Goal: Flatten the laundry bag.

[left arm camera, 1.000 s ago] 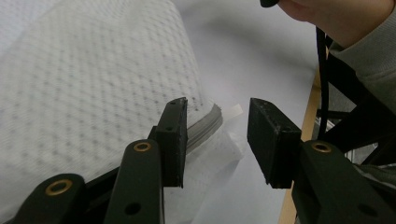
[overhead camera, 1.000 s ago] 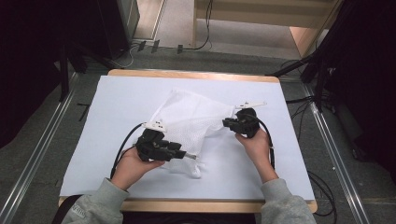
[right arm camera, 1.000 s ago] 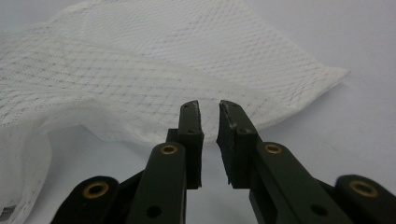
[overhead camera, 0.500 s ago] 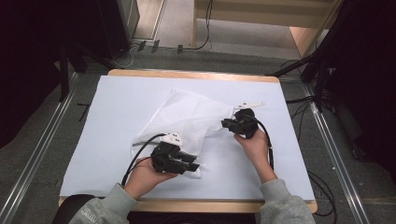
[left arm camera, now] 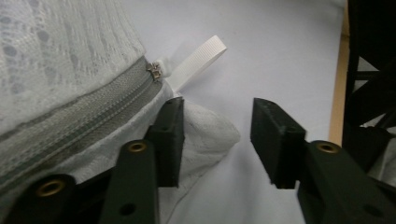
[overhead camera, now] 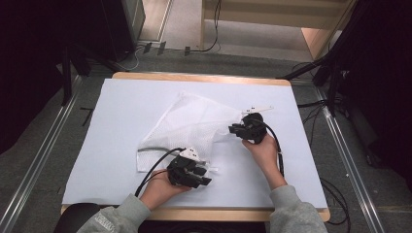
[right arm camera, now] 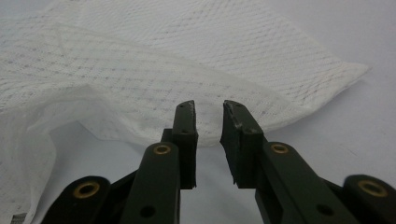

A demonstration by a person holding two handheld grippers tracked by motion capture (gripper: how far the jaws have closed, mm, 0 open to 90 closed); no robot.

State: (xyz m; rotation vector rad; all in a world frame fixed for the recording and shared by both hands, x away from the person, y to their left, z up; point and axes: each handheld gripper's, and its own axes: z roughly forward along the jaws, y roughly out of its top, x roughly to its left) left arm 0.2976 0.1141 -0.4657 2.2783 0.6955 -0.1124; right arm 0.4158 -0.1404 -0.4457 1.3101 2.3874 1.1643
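A white mesh bag (overhead camera: 194, 121) lies crumpled in the middle of the table, with a grey zipper (left arm camera: 84, 116) along its near edge. A white ribbon tab (left arm camera: 196, 60) sticks out at the zipper's end. My left gripper (overhead camera: 205, 175) is at the bag's near corner and stands open. In the left gripper view (left arm camera: 217, 135) a corner of mesh lies between the jaws, against the left one. My right gripper (overhead camera: 234, 129) points left at the bag's right edge. Its jaws (right arm camera: 208, 121) are a narrow gap apart, tips at the mesh edge (right arm camera: 163, 60), with bare table showing between them.
A white sheet (overhead camera: 121, 107) covers the wooden table (overhead camera: 194, 76). Black cables trail from both grippers toward the near edge. Metal rails (overhead camera: 43, 160) run along the floor on both sides, and dark equipment stands at the left and right.
My left gripper has moved toward the near edge and to the right along the bag's zipper side. The right gripper has stayed almost still at the bag's right edge.
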